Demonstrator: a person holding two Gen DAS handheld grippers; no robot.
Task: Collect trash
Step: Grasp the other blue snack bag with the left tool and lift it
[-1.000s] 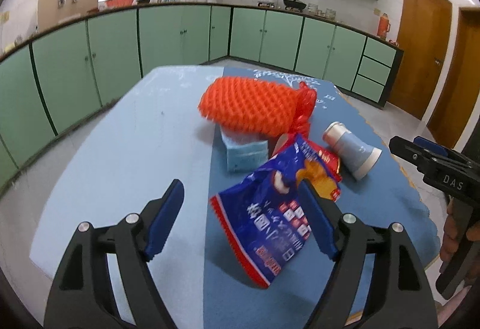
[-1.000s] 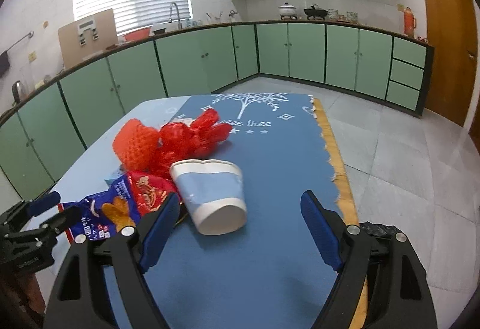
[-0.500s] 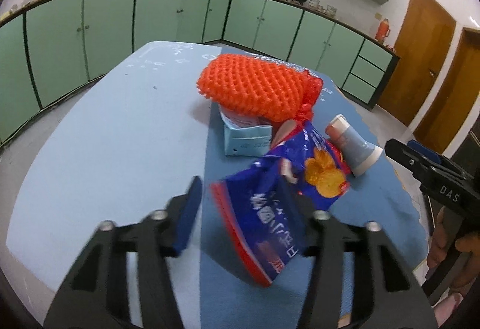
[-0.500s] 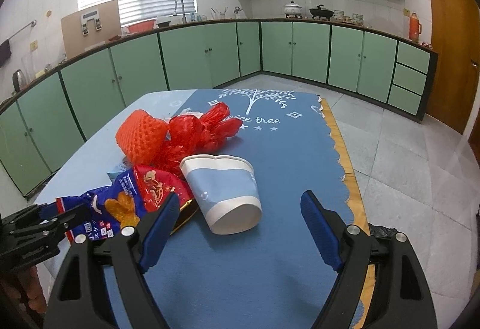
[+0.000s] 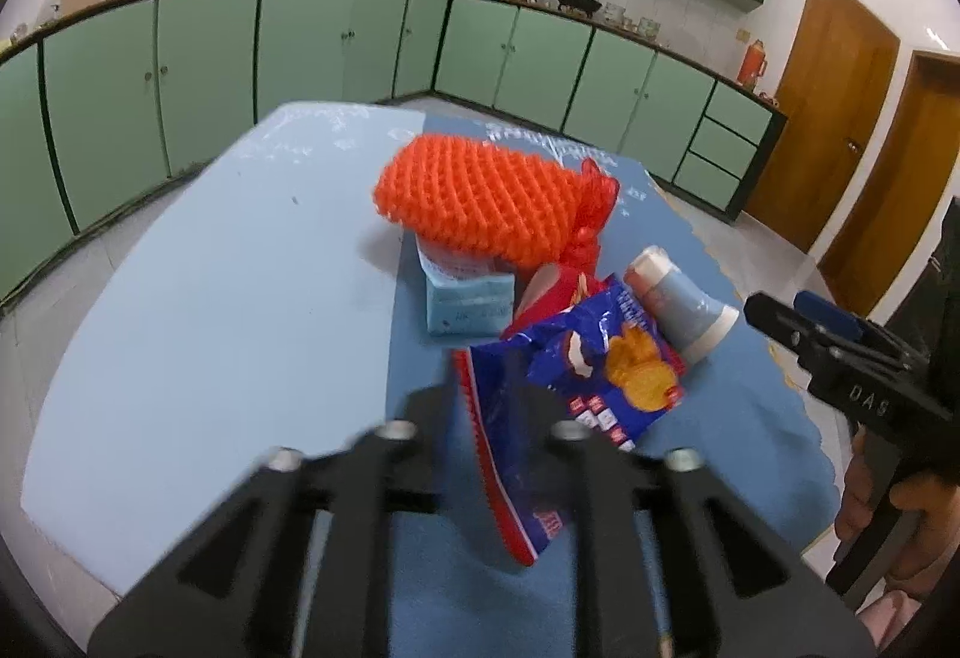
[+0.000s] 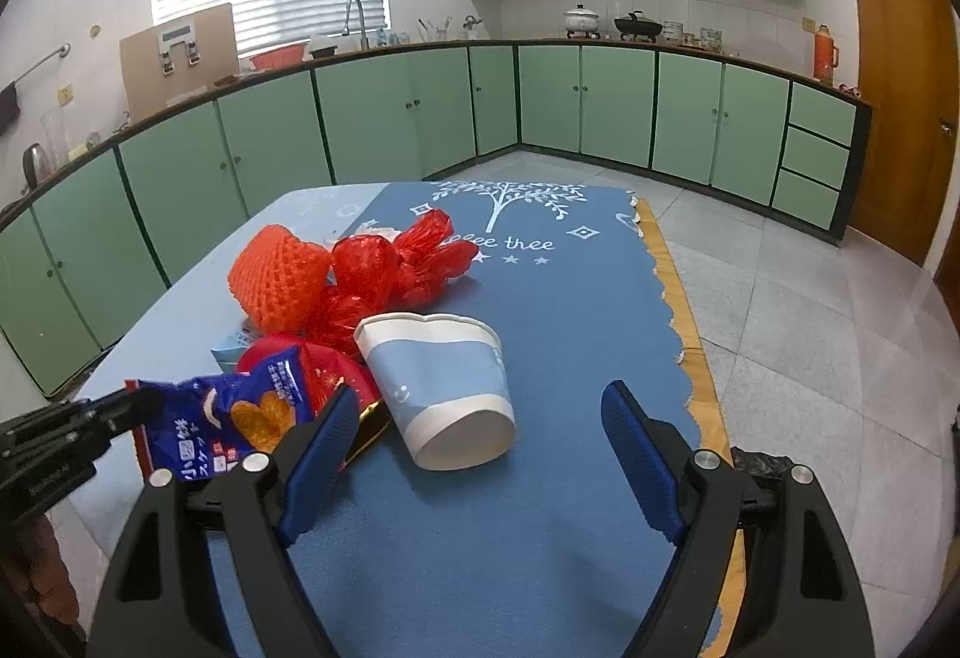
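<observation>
Left tool (image 5: 489, 400) jaws just closing, clamped on near end of blue snack bag (image 5: 576, 394) above bench (image 5: 210, 328). Right tool (image 6: 474, 454) spread wide, empty, paper cup (image 6: 444, 388) ahead. Risk: slick foil slipping from edge grip. Bag long axis ran 6-to-1 o'clock, far end toward cup.

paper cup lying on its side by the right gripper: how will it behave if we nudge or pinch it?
The blue-and-white paper cup lies on its side on the blue table mat, so a nudge would probably roll it in a curve, since it tapers. Its rim already looks dented, so it likely crushes under a firm pinch. It appears empty, probably very light. The right gripper stands open just short of it.
</observation>
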